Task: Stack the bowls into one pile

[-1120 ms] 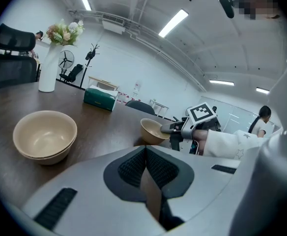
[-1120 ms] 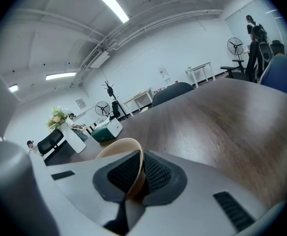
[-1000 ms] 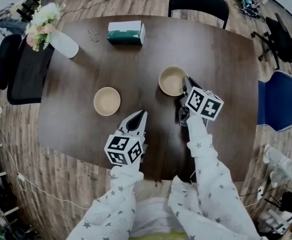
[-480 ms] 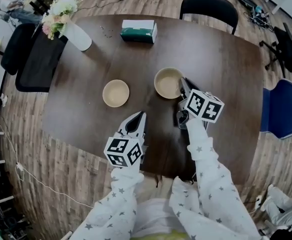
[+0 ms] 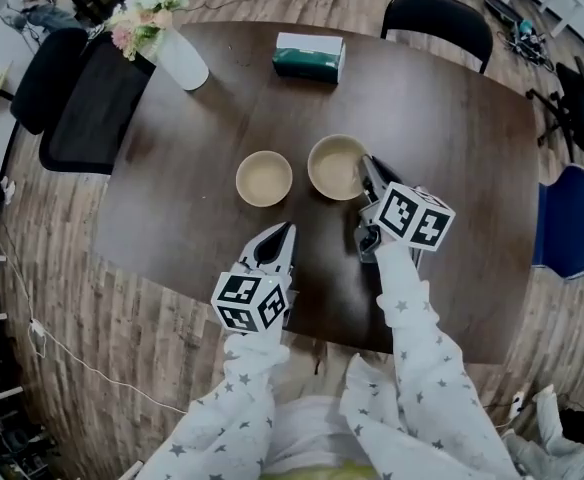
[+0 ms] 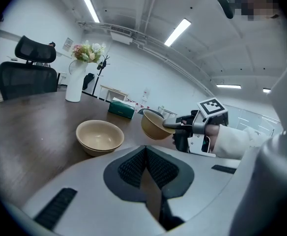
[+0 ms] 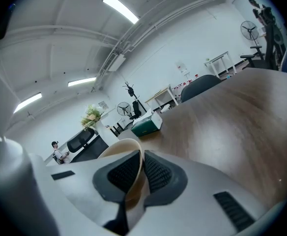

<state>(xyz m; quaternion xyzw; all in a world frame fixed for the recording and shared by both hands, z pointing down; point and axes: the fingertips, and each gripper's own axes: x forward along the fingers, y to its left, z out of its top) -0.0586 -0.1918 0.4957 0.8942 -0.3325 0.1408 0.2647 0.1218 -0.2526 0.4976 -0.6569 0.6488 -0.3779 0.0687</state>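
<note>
Two tan bowls are in view. One bowl point(image 5: 264, 178) point(image 6: 99, 136) rests upright on the dark wooden table point(image 5: 442, 158). Just to its right, the second bowl point(image 5: 336, 165) point(image 6: 154, 124) hangs tilted above the table, with my right gripper point(image 5: 368, 173) point(image 7: 139, 167) shut on its near rim point(image 7: 128, 149). My left gripper point(image 5: 280, 240) point(image 6: 146, 157) is shut and empty. It hovers short of the resting bowl, near the table's front edge.
At the far side of the table stand a white vase of flowers point(image 5: 177, 56) and a green tissue box point(image 5: 310, 58). A black chair point(image 5: 437, 13) stands at the far edge, another point(image 5: 90, 103) at the left and a blue one point(image 5: 575, 230) at the right.
My right gripper has carried its bowl left, so it now hangs close beside the resting bowl. My left gripper has also shifted left toward that bowl, still shut.
</note>
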